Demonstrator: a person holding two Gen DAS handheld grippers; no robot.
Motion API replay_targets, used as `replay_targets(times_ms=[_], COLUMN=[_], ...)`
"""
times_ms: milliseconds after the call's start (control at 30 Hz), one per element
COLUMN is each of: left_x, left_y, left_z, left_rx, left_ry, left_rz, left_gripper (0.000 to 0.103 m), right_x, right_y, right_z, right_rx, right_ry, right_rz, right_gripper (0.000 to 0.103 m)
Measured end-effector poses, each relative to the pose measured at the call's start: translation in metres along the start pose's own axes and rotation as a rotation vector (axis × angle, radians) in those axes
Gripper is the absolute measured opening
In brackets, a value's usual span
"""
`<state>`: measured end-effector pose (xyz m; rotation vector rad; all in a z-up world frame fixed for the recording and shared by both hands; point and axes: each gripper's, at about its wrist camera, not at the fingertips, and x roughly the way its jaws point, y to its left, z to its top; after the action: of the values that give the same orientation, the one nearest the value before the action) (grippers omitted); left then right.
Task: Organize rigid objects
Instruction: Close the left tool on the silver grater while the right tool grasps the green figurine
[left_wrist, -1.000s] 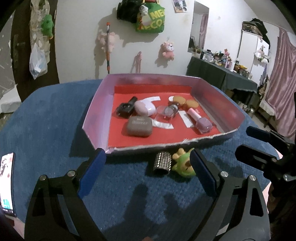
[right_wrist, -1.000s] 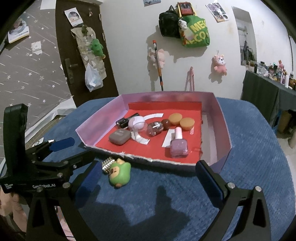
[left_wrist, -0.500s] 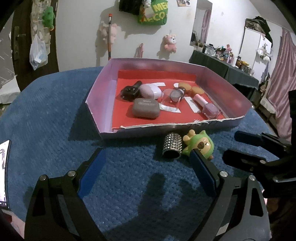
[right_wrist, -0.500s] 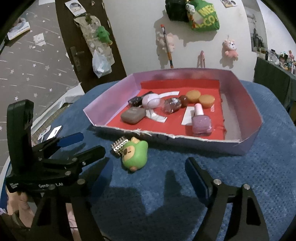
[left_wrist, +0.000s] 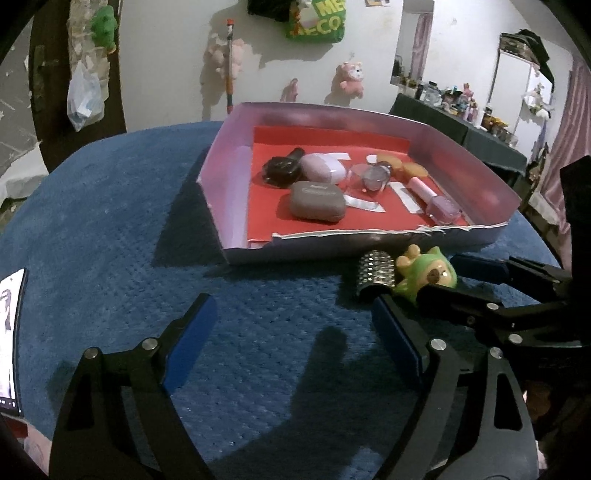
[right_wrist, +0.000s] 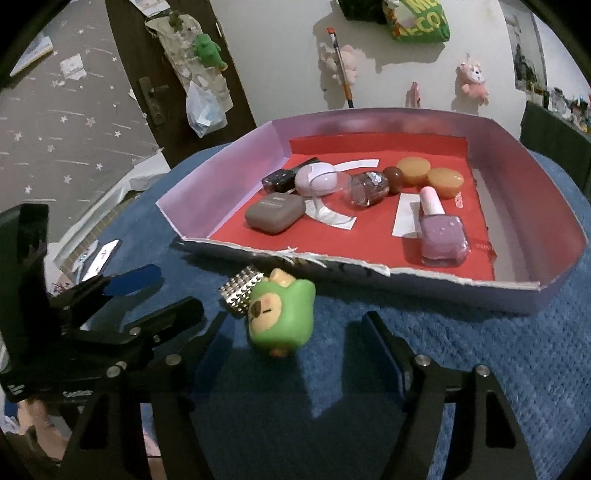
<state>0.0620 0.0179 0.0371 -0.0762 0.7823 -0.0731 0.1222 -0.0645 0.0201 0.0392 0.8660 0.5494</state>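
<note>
A green animal figure and a studded silver cylinder lie side by side on the blue cloth, just in front of a pink-walled tray with a red floor. My right gripper is open, its fingers either side of the green figure, not touching it. My left gripper is open and empty above bare cloth, left of the cylinder and the figure. The right gripper shows in the left wrist view around the figure.
The tray holds a grey case, a pink case, a black item, a purple nail polish bottle, two orange lids and a glass piece. A phone lies at the cloth's left edge.
Both grippers have moved forward and lower toward the tray. The right gripper has closed in on the green figure, which now sits between its open fingers.
</note>
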Motion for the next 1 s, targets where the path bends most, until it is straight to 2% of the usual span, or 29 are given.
replay_targets(times_ms=[267, 533, 600, 667, 900, 1000], left_x=[0.002, 0.012, 0.018, 0.023, 0.031, 0.033], left_y=[0.002, -0.017, -0.021, -0.024, -0.028, -0.031], left_z=[0.0, 0.007, 0.01, 0.011, 0.014, 0.016], left_rx=[-0.007, 0.036, 0.039, 0.036, 0.054, 0.064], left_ry=[0.009, 0.014, 0.025, 0.039, 0.053, 0.054], left_rz=[-0.014, -0.055, -0.071, -0.088, -0.069, -0.071], left_gripper=[0.085, 0.085, 0.081, 0.076, 0.06, 0.059], right_x=[0.009, -0.026, -0.03, -0.031, -0.024, -0.017], right_y=[0.002, -0.02, -0.022, -0.023, -0.024, -0.023], right_z=[0.002, 0.001, 0.0, -0.001, 0.003, 0.004], right_rx=[-0.028, 0.023, 0.016, 0.018, 0.06, 0.072], right_ry=[0.021, -0.041, -0.04, -0.039, -0.024, -0.015], right_rz=[-0.052, -0.105, -0.109, -0.096, 0.025, 0.052], right_gripper=[0.072, 0.072, 0.072, 0.072, 0.069, 0.065])
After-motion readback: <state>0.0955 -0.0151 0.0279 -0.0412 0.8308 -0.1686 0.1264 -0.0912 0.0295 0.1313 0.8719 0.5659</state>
